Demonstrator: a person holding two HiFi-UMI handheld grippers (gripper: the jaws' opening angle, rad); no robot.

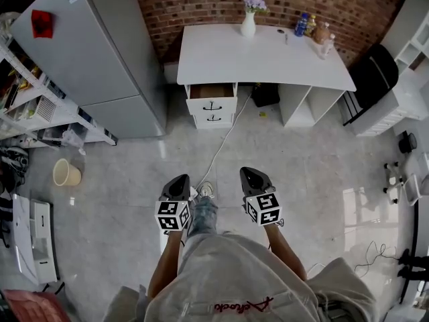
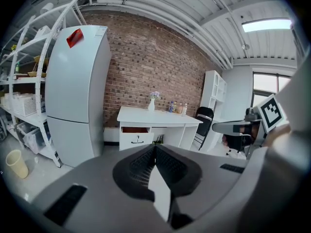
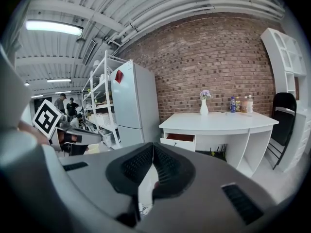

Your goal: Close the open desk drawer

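A white desk (image 1: 261, 59) stands against the brick wall. Its top drawer (image 1: 211, 98) is pulled out, brown inside, with a black handle; a second drawer (image 1: 213, 118) below it is shut. The open drawer also shows in the left gripper view (image 2: 136, 136) and in the right gripper view (image 3: 179, 140). My left gripper (image 1: 178, 181) and right gripper (image 1: 253, 174) are held side by side over the floor, well short of the desk, both pointing toward it. Each is shut with nothing between its jaws (image 2: 154, 147) (image 3: 152, 147).
A grey fridge (image 1: 94, 52) stands left of the desk, with white shelving (image 1: 40, 106) beyond it. A vase (image 1: 249, 20) and bottles (image 1: 312, 27) sit on the desk. A black chair (image 1: 372, 72) is at its right. A white cable (image 1: 224, 139) runs across the floor; a beige bucket (image 1: 66, 173) sits left.
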